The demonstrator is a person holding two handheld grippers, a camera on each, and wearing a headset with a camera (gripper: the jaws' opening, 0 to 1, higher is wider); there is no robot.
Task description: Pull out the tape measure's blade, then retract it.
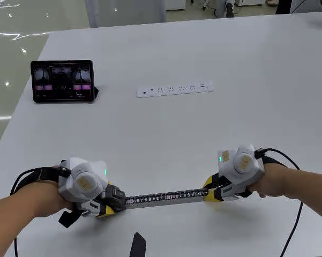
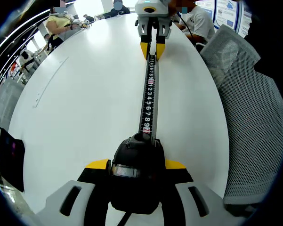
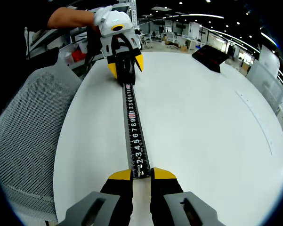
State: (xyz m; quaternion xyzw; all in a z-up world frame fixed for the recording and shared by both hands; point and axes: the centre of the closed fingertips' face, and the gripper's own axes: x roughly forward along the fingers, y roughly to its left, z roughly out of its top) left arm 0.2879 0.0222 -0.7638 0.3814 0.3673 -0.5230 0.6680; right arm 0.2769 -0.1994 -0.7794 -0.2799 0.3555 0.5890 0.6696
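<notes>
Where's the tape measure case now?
Head view, lower left: the case is clamped in the left gripper, blade running right to the right gripper.

The white bench (image 1: 246,64) carries a white power strip (image 1: 175,89) lying flat. Left of the power strip, well apart, a dark tablet (image 1: 62,81) stands propped, its screen lit. Nearer than the power strip, the tape measure's blade (image 1: 166,197) stretches low over the bench; contact unclear.

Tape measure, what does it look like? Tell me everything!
The tape measure has a black case, clamped in the left claw. Its blade, printed with numbers and red marks, is pulled out straight across the white table. The right claw pinches the blade's tip.
</notes>
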